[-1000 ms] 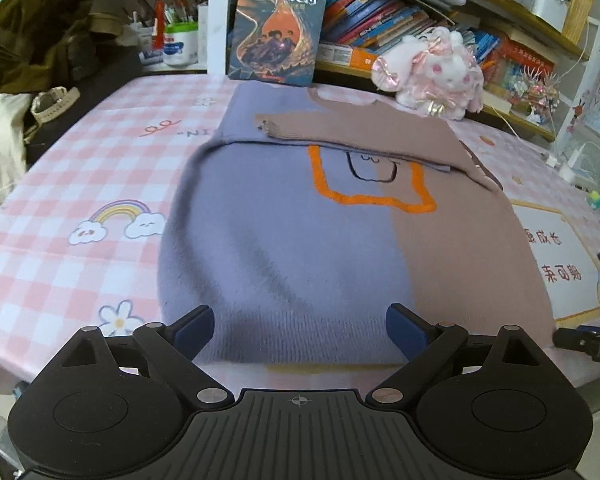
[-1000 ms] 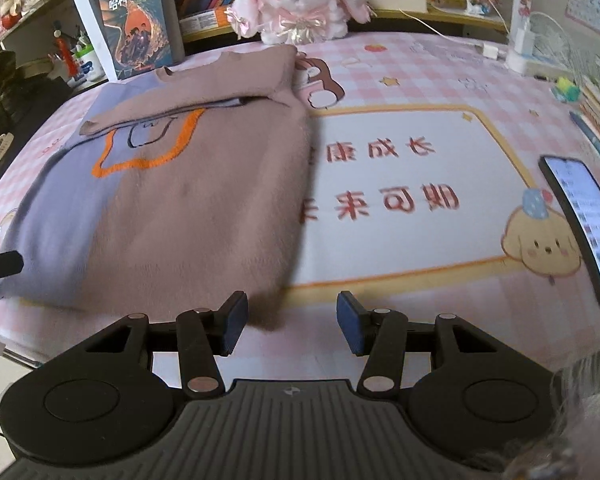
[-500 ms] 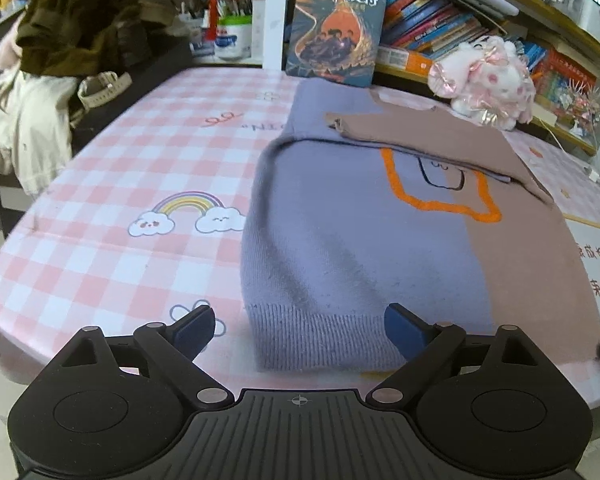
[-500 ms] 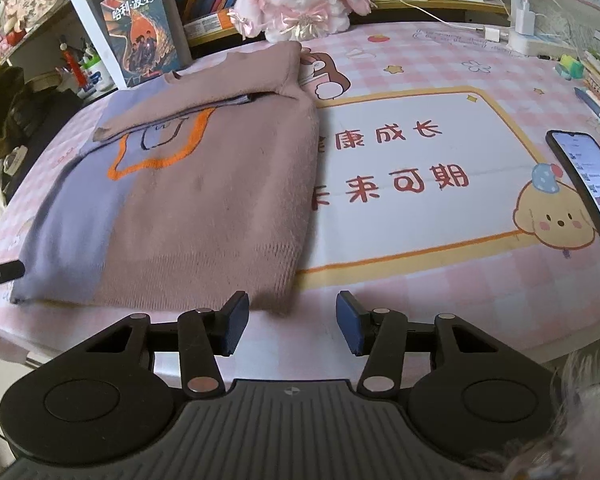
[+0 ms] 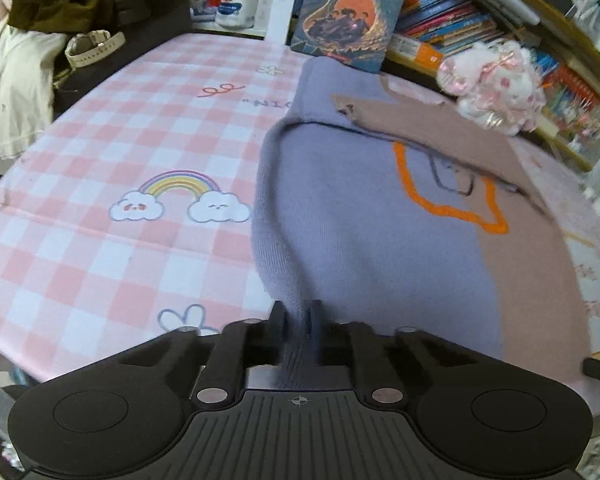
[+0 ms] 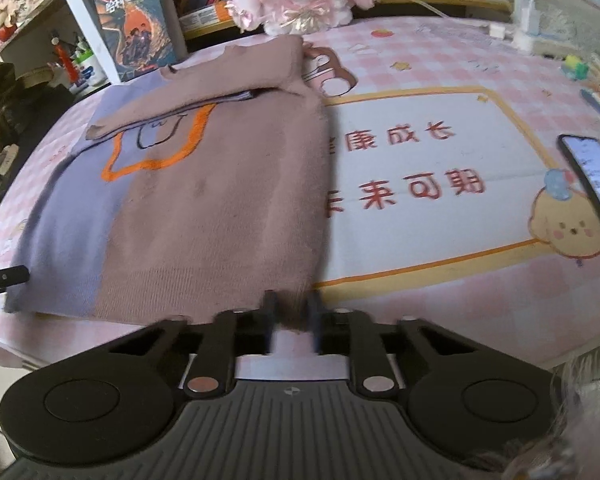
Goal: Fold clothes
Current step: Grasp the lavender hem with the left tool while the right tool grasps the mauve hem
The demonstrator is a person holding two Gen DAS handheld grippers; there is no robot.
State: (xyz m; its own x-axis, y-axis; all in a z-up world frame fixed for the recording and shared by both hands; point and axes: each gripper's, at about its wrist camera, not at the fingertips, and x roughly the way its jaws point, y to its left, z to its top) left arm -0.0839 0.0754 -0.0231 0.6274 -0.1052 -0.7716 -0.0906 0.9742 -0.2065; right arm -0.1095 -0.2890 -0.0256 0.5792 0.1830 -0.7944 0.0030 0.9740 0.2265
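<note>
1. Between the left tongs (image 5: 298,320), wide a second ago, the sweater (image 5: 380,220) hem's lilac corner is now pinched.
2. Right tongs (image 6: 292,316) likewise have clamped the mauve corner.
3. Ahead on the bench (image 5: 100,160), sleeves lie folded in, so the hem can likely be lifted next.

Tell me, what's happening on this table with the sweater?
A person is folding a sweater with two hand-held grippers. It lies flat on the checked tablecloth, one sleeve already folded across the chest. The left gripper is shut on the purple corner of the near hem, and the right gripper is shut on the brown corner. The hem has not been lifted yet.
</note>
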